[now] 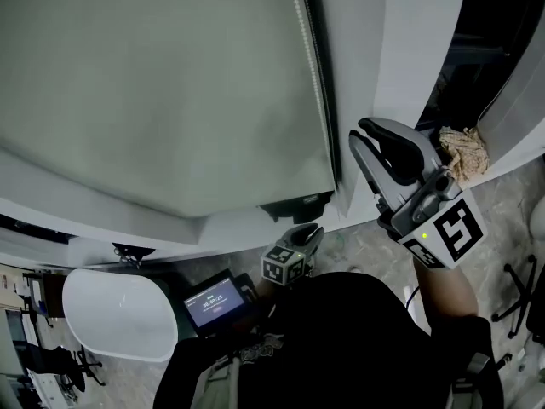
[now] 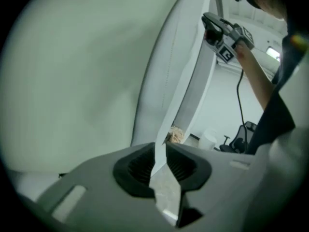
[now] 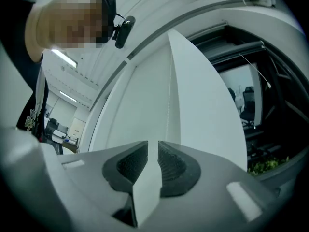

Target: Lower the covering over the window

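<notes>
The grey-green roller blind point(image 1: 153, 83) hangs down over the window, its bottom bar point(image 1: 294, 204) close to the sill. A bead chain point(image 1: 317, 83) runs along the blind's right edge. My right gripper point(image 1: 358, 133) is held up just right of the chain and apart from it. Its jaws stand narrowly open in the right gripper view point(image 3: 153, 146), with only white wall showing in the gap and the chain point(image 3: 169, 105) behind them. My left gripper point(image 1: 311, 233) is lower, below the bottom bar. It is open point(image 2: 161, 149) with nothing between its pads.
A crumpled cloth point(image 1: 464, 150) lies on the ledge at the right. Below the sill stand a white rounded table point(image 1: 111, 313) and a small device with a lit screen point(image 1: 217, 301). An office chair base point(image 1: 519, 296) is at the far right.
</notes>
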Demonstrator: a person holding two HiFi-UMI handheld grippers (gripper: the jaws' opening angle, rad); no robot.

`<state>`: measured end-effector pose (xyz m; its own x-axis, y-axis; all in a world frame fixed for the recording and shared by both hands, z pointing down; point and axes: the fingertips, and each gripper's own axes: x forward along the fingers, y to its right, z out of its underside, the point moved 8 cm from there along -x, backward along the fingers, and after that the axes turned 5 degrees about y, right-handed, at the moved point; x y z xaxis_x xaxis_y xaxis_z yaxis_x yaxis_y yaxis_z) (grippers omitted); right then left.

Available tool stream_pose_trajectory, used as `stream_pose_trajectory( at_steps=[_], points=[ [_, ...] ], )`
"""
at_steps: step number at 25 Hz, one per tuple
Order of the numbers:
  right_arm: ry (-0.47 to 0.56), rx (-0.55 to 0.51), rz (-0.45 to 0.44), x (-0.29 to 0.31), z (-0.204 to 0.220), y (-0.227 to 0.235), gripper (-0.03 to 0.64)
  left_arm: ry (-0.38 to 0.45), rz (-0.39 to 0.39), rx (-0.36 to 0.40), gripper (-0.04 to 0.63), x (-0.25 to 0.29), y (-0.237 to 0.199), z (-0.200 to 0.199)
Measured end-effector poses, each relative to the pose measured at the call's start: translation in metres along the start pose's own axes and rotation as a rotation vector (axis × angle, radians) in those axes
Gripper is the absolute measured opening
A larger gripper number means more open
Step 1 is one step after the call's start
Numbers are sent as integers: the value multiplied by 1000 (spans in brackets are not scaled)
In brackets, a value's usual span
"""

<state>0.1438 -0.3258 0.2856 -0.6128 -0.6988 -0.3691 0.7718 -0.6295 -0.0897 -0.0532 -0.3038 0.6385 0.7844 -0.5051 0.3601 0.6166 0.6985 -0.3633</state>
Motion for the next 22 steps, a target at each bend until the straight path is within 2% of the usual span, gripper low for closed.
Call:
stream_pose_trajectory(
  at_steps=[4,7,12,15,18,20,22],
  points=[
    [-74,212,-73,-31,43,-8,83,66,-132,-158,71,-19,6,14],
    [-196,368,-152,-57,93,-35,83,118,-200,-253,69,-40,16,26],
    [-416,611,-296,-100,187,-96,84,180,-311,-341,57,-88,38,48],
    [-508,736,-370,-113,224,-133,84,203,-381,-364,52,-125,47,58],
    [-542,805,-444,-119,239,-164,84,256,-439,-414,52,-158,55,63],
    [-537,812,-477,-121,241,-177,84,291,-446,-443,52,-171,58,68],
    [-522,814,-497,-120,239,-188,83,304,-431,-436,52,-179,59,74]
  ],
)
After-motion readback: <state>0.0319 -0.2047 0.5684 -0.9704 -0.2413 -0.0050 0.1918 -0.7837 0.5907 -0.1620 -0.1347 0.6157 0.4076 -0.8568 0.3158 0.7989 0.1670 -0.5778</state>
